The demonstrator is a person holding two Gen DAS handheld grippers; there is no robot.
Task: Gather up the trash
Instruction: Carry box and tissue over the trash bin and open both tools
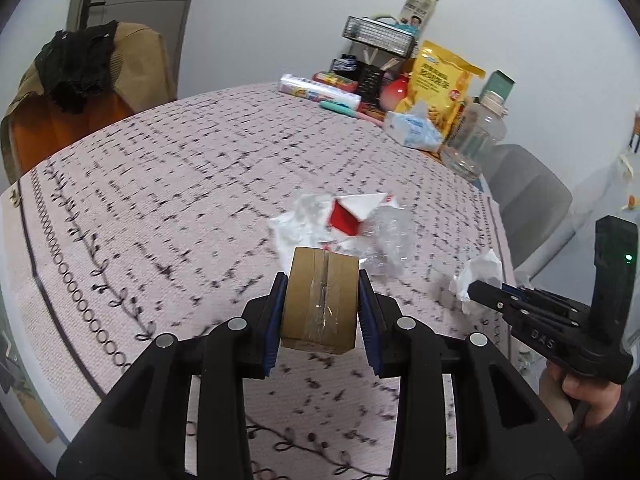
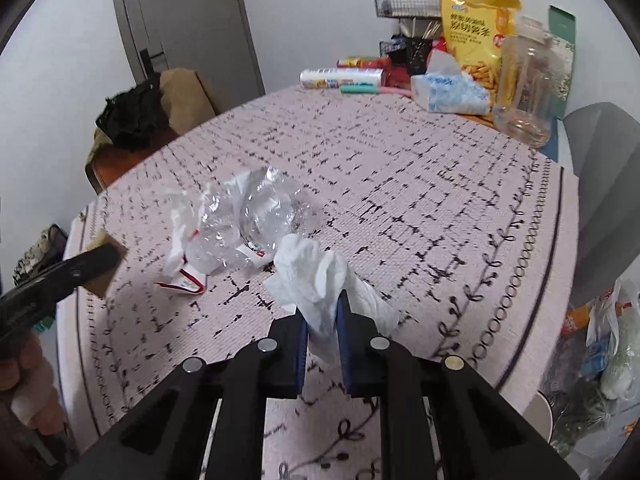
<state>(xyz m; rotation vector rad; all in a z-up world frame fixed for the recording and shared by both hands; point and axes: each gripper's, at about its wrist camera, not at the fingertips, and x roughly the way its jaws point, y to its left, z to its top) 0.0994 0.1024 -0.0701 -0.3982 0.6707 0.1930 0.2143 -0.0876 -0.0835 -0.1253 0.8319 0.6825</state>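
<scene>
Trash is held in both claws above the cloth-covered surface (image 1: 160, 184). Angled downward, the left claw (image 1: 322, 304) has its blue pads pressed on the sides of a small taped cardboard box (image 1: 320, 300), which hangs clear of the cloth. The right claw (image 2: 322, 330), likewise tilted down, is pinched nearly together on a crumpled white tissue (image 2: 316, 280). Beyond them, crinkled clear plastic wrap with a red-and-white wrapper (image 1: 352, 220) lies mid-surface, well apart from the snack bag and jar at the far edge.

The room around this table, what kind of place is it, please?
Probably a home dining corner: a patterned tablecloth, a yellow snack bag and tissue pack against the wall, and a chair beside the table.
</scene>
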